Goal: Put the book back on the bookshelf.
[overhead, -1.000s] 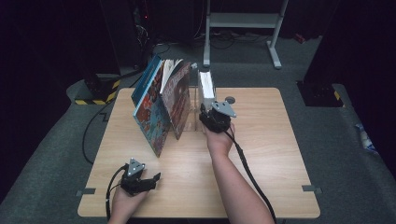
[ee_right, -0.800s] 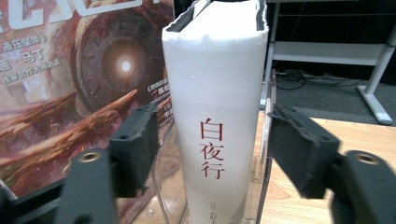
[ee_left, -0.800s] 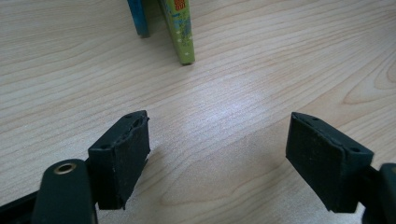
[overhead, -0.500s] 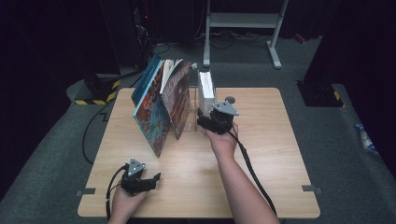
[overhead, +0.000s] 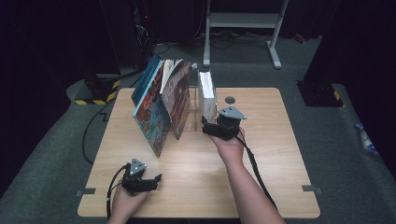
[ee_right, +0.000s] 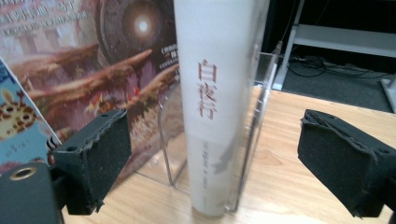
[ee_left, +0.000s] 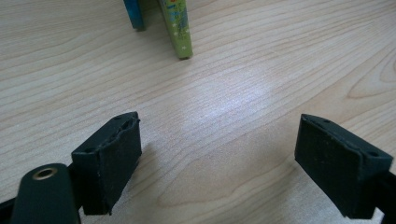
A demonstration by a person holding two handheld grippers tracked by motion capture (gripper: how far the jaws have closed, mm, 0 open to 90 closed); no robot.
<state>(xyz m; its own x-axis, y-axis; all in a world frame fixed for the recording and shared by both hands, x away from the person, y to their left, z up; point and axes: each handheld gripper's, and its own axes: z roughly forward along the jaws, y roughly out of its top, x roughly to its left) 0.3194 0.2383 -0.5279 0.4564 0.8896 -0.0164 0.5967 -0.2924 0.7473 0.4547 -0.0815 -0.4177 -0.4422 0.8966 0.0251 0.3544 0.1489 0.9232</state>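
Wooden table (overhead: 261, 158) is carrying a clear stand (ee_right: 254, 140) with a white book (ee_right: 215, 93) standing upright in it (picture books leaning beside). Right gripper (ee_right: 212, 168) is sitting just off its spine, jaws just opening, not touching. Left gripper (ee_left: 224, 163) is resting well apart, jaws wide, empty.

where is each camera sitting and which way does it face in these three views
High view: fixed above the person's side, facing forward and down on the wooden table; both forearms, left gripper and right gripper show.
Left gripper view: rides the left gripper, facing low across the tabletop toward book bottoms; its open jaws show.
Right gripper view: rides the right gripper, facing the white book upright in the clear acrylic stand; its jaws, just opened, hold nothing.
Shared: high and right gripper views both show the white book.
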